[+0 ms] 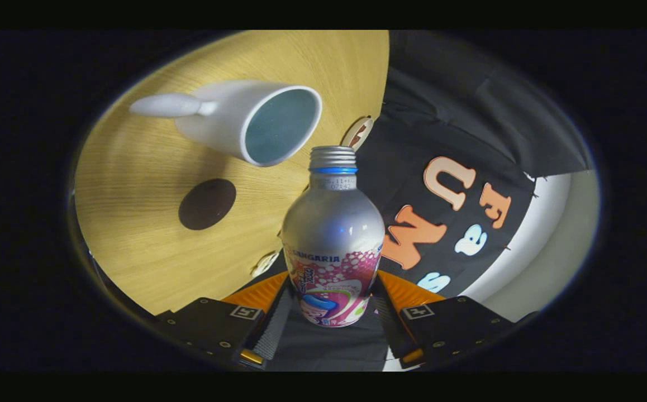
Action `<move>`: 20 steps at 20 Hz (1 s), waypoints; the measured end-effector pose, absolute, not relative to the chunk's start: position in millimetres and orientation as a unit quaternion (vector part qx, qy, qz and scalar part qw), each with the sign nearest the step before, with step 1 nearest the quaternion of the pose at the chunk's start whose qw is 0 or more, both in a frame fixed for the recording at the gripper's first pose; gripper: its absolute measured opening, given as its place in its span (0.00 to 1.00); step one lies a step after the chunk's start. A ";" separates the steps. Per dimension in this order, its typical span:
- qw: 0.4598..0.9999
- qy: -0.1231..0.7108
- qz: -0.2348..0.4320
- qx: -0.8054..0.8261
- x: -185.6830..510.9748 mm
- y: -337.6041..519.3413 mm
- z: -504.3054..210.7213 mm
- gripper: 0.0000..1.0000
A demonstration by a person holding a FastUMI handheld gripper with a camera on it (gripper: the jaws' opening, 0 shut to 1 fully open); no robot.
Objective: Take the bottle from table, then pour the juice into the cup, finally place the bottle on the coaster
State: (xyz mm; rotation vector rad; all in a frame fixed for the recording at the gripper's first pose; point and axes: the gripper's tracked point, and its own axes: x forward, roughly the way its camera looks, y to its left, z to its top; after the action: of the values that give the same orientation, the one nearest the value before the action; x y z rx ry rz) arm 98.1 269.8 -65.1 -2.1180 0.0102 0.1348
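Observation:
My gripper is shut on the silver bottle, both fingers pressing its pink-labelled lower body. The view is rolled hard over, so the bottle is tipped with its silver capped neck pointing toward the white cup. The cup's pale blue inside faces me, its rim just beyond and beside the bottle's top, its handle on the far side. No liquid shows between the two. A dark round coaster lies on the wooden table between the cup and my left finger.
The table's edge runs close behind the bottle, and the black cloth wall hangs past it. A small round wooden tag sits at the table edge near the bottle's cap. A pale wall shows beyond the cloth.

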 end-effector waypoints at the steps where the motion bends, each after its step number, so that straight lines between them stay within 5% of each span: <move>1: 0.514 0.013 0.059 -0.856 98.5 267.1 -67.3 0.76; 20: 0.866 0.113 0.078 -0.482 97.4 220.5 -91.6 0.77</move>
State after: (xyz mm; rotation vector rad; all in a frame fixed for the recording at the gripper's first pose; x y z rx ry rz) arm 97.4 220.5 -91.6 -1.0088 0.2364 0.1628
